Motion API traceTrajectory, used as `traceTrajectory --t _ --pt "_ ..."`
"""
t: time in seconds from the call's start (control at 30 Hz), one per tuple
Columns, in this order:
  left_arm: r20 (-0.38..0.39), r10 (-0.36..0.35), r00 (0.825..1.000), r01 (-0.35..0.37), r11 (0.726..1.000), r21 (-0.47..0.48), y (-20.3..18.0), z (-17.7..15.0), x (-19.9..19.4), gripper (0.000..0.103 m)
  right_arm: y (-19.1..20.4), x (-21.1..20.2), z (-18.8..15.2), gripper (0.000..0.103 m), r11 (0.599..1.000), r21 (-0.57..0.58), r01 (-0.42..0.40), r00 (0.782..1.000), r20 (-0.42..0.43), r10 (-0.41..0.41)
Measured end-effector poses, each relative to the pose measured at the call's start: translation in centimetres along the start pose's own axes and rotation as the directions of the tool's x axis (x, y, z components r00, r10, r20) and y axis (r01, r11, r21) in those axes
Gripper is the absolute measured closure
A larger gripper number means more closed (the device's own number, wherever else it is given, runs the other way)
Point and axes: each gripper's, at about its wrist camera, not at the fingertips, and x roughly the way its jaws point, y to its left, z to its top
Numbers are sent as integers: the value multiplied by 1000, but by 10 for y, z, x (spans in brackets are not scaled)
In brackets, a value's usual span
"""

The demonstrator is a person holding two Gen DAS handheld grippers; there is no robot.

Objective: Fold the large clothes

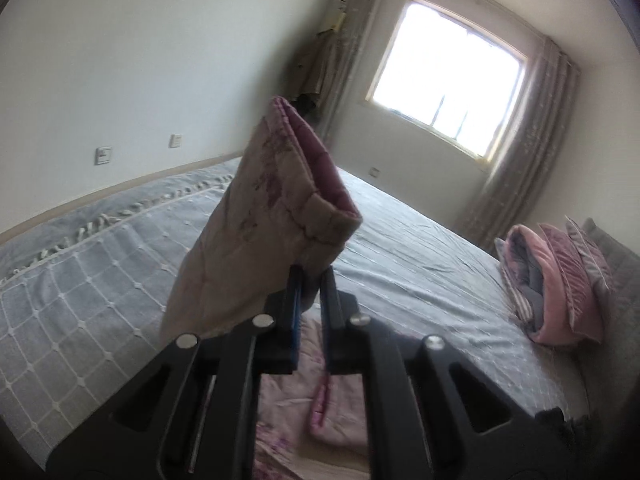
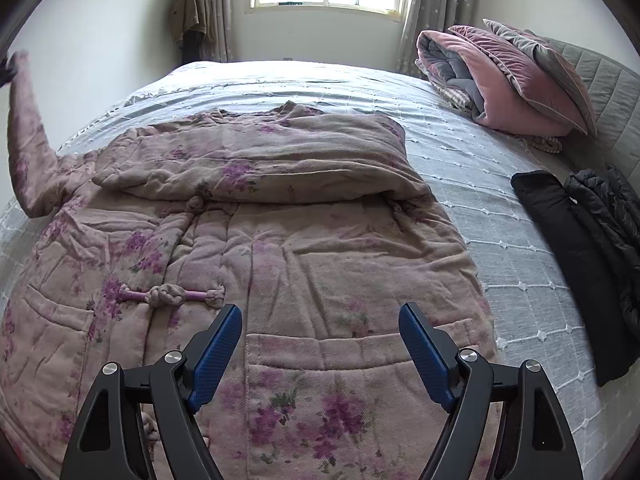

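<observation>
My left tongs (image 1: 310, 276) are clenched on the sleeve cuff (image 1: 280, 208) of the floral padded coat (image 2: 256, 240), lifted off the bed's left edge; the coat lies collar toward the window, hem toward my released right tongs (image 2: 320, 320).

Left tongs (image 1: 311, 276) clamping floral sleeve cuff (image 1: 276, 216) (lifted), grey bed (image 1: 420, 248) behind

A pink quilt (image 2: 500, 80) and grey pillow (image 2: 540, 64) lie by the headboard (image 2: 608, 88); black garments (image 2: 580, 240) nearby.
</observation>
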Motion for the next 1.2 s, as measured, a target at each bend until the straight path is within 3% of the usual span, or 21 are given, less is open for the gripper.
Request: traceTrajectory --t 0.33,0.4,0.5,0.57,0.6,0.67,0.73,0.83,0.9,1.03,1.1,1.17,1.2 --pt "-124 -158 980 172 979 113 -109 -82 47 101 -45 9 4 21 984 167 -62 996 -60 72" --pt "-158 -160 974 187 967 174 -135 -102 55 101 -54 11 3 21 977 202 -75 993 -70 91" --pt "-286 -105 953 197 928 316 -155 -145 81 100 -65 17 1 21 964 250 -93 988 -96 120" --pt "-355 -17 935 180 885 430 -157 -173 97 83 -72 20 -1 21 954 279 -109 983 -111 145" --pt "-368 61 928 143 854 501 -153 -187 104 76 -75 22 -1 21 948 295 -119 980 -117 160" --pt "-362 152 920 102 797 595 -142 -205 108 44 -79 22 -2 21 939 314 -140 975 -121 186" --pt "-358 185 915 97 762 641 -139 -217 110 39 -81 21 -2 21 933 324 -156 971 -123 205" --pt "-387 225 894 92 753 652 -142 -232 124 39 -81 20 -1 21 930 328 -163 970 -117 211" --pt "-375 290 881 36 748 663 -141 -239 137 39 -80 21 -1 21 930 328 -166 969 -118 215" --pt "-318 348 882 -23 705 709 -139 -249 147 39 -81 24 -2 21 929 333 -164 968 -128 216" --pt "-302 343 889 -19 688 725 -138 -249 145 48 -83 24 -2 21 922 346 -173 965 -127 229" --pt "-321 321 891 12 691 723 -139 -247 142 72 -84 23 -2 21 916 354 -189 962 -120 245" --pt "-314 319 894 9 688 725 -141 -245 140 73 -84 22 -2 21 913 357 -197 961 -115 253"
